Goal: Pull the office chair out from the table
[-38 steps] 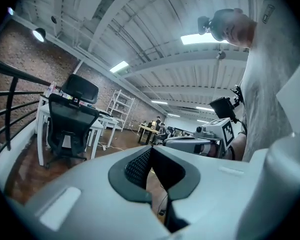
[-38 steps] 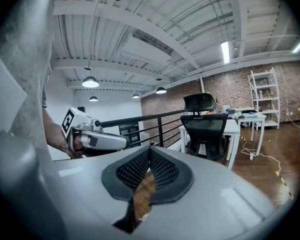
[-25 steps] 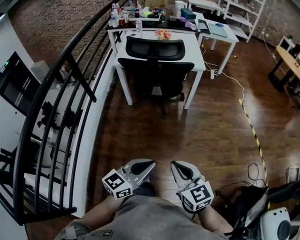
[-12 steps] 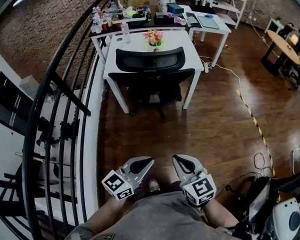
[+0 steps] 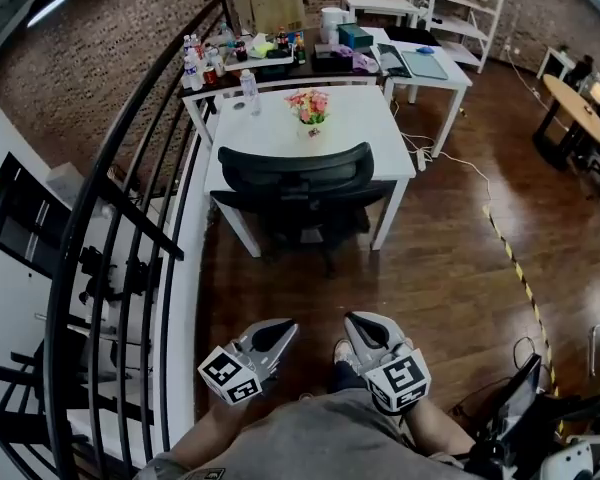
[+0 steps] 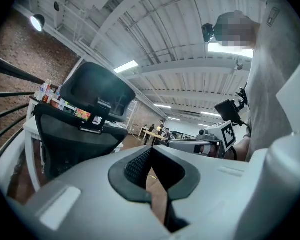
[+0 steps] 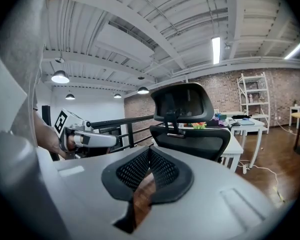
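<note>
**The chair is far off and both grippers are shut tight**

The black office chair (image 5: pixel 298 183) sits pushed in under the white table (image 5: pixel 365 133). Its seat hides under the table top, and its back faces the person. A pot of flowers (image 5: pixel 309 105) stands on the table just behind the chair. A black railing (image 5: pixel 130 198) runs along the left side.

The left gripper (image 5: pixel 278 332) and the right gripper (image 5: pixel 358 329) are low down, side by side, close to the person's body. Both are well apart from the chair, with bare wooden floor (image 5: pixel 430 268) in between. In the left gripper view the two jaws press together with nothing in them. The right gripper view shows the same thing: clenched and empty. So the pull has not begun yet.

I think the chair is big and a bit heavy. It likely rolls on little wheels, though its foot is too dark to be sure. The floor looks smooth, so a slow pull should move it.

The back is made of net that gives way, so it is a poor place to pinch. The rim around the back looks hard and stiff. The best spot is the top rim, or the thin neck under the headrest (image 7: pixel 182 100). The jaws must open first. A straight pull keeps the chair from bumping the table legs and shaking the flowers
</note>
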`<state>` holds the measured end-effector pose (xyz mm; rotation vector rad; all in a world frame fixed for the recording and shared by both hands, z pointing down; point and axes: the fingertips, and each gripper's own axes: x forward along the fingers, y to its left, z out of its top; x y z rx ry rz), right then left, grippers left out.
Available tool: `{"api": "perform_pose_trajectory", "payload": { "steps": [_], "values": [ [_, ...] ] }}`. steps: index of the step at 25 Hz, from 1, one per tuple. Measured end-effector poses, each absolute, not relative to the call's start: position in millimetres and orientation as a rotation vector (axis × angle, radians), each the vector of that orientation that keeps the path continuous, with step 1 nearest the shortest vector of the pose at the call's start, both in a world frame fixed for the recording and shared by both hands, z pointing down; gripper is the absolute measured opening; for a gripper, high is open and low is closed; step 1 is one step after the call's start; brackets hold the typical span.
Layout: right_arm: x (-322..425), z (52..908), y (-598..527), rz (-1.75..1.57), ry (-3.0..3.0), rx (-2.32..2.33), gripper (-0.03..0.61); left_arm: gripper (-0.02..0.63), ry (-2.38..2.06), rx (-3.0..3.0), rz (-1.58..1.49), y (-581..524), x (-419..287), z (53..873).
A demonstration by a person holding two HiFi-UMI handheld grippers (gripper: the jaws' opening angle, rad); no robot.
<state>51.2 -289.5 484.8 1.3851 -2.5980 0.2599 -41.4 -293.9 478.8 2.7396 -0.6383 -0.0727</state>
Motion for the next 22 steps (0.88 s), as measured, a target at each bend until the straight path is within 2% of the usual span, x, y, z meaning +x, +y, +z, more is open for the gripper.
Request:
{"api": "perform_pose_trajectory", "payload": {
  "steps": [13, 22],
  "values": [
    [120, 468, -446, 0.183, -2.656, 1.287, 0.006, 0.002, -0.906, 2.742, -0.107, -452, -17, 452],
    [147, 467, -511, 0.208, -2.644, 1.348, 0.006, 0.002, -1.006, 2.706, -0.069, -517, -42, 456]
  ]
}}
